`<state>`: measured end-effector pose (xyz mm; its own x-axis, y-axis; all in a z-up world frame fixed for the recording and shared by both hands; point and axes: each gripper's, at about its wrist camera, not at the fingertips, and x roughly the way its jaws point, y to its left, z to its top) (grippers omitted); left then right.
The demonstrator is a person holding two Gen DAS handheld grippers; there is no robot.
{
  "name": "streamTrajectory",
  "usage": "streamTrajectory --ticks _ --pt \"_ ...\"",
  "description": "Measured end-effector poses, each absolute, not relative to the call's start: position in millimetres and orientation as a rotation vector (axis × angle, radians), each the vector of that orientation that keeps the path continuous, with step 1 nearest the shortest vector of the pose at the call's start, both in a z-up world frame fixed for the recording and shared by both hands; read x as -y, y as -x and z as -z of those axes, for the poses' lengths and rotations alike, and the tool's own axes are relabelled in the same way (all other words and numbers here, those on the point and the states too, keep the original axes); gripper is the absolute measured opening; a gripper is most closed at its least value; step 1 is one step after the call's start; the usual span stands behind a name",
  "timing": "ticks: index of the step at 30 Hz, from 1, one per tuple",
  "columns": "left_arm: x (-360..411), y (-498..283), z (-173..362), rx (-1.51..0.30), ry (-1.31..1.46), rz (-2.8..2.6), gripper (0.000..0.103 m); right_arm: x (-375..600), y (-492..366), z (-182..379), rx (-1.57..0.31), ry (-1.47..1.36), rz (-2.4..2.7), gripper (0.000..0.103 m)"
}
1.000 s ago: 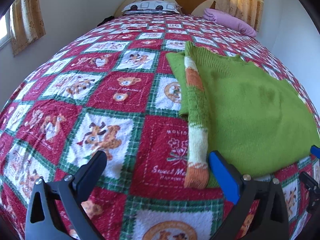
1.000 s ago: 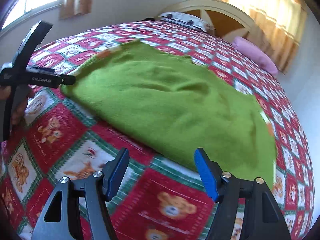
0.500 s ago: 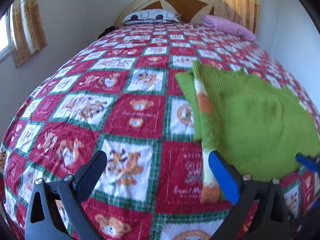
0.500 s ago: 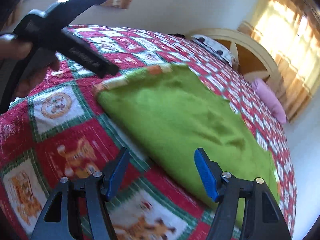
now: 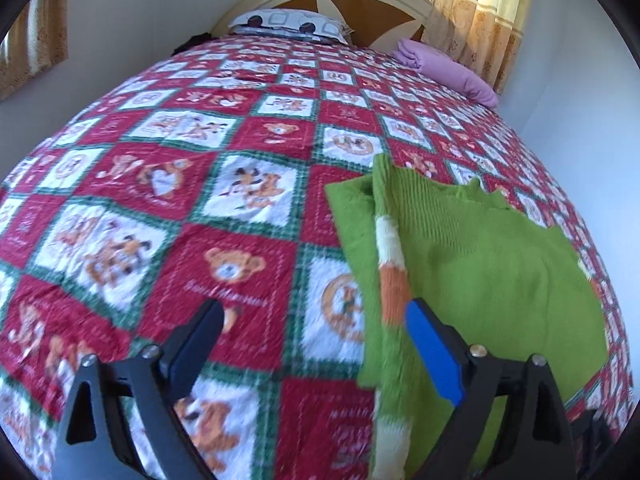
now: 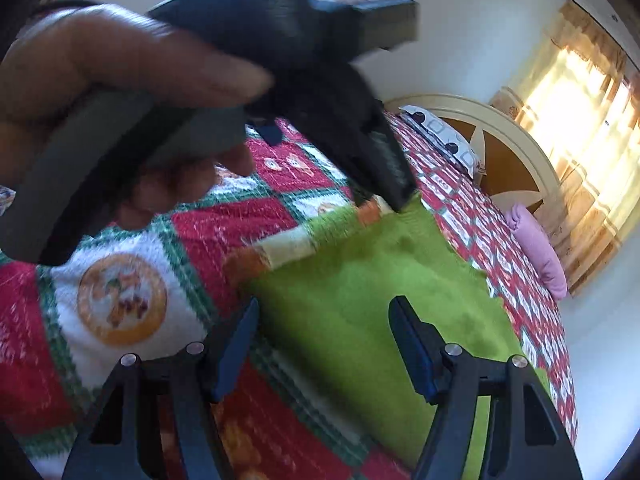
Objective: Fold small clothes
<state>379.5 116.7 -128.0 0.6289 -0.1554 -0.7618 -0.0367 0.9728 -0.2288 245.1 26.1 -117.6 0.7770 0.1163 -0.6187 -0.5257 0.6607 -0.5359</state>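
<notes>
A green knit sweater (image 5: pixel 492 276) lies flat on the bed, one sleeve with white and orange stripes (image 5: pixel 390 276) folded along its left edge. It also shows in the right wrist view (image 6: pixel 360 300). My left gripper (image 5: pixel 316 344) is open and empty, hovering over the quilt at the sweater's left edge, its right finger above the striped sleeve. My right gripper (image 6: pixel 322 344) is open and empty above the sweater's near left corner. The hand-held left gripper (image 6: pixel 320 92) fills the upper left of the right wrist view, its tip close over the striped sleeve (image 6: pixel 288 246).
The bed is covered by a red, green and white patchwork quilt (image 5: pixel 168 208) with bear prints. A patterned pillow (image 5: pixel 288 24) and a purple pillow (image 5: pixel 448 72) lie at the headboard. Walls and curtains border the bed on both sides.
Both grippers have moved forward and lower toward the sweater's left edge. The right gripper swung left, so the left gripper and hand now loom large in its view.
</notes>
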Motion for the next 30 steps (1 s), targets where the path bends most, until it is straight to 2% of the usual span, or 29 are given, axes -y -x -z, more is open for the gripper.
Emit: streamTrajectory --ticks 3,10,12,14,16,18,19,21,26,30 --pt "-116.1 -391.0 130.8 -0.897 0.258 0.114 0.082 -29.9 -247.7 120.6 -0.567 0.786 -0.377 0.068" --pt "-106.5 -422.1 143.4 -0.940 0.305 0.185 0.082 -28.4 -247.5 122.5 -0.559 0.775 -0.378 0.068" --pt "-102.4 -429.6 147.2 -0.952 0.300 0.185 0.078 -30.8 -248.5 122.4 -0.551 0.781 -0.377 0.066" --pt "-100.6 -434.6 147.2 -0.945 0.294 0.177 0.075 -37.1 -246.1 123.2 -0.549 0.788 -0.387 0.058" --pt "-103.0 -437.2 147.2 -0.941 0.316 0.185 0.066 -39.3 -246.1 124.0 -0.547 0.795 -0.396 0.050" --pt "-104.8 -439.7 148.6 -0.943 0.333 0.204 0.051 -42.4 -243.6 126.2 -0.547 0.808 -0.412 0.038" --pt "-105.2 -440.3 149.4 -0.945 0.339 0.213 0.049 -43.6 -242.9 127.7 -0.548 0.814 -0.422 0.030" --pt "-103.0 -440.7 150.1 -0.942 0.336 0.234 0.038 -46.7 -240.9 130.4 -0.547 0.830 -0.432 0.024" --pt "-98.6 -441.5 148.5 -0.935 0.347 0.273 0.019 -47.4 -237.8 130.5 -0.555 0.823 -0.445 0.014" --pt "-103.6 -446.5 147.0 -0.966 0.395 0.287 0.017 -40.7 -243.9 125.7 -0.573 0.781 -0.462 0.006"
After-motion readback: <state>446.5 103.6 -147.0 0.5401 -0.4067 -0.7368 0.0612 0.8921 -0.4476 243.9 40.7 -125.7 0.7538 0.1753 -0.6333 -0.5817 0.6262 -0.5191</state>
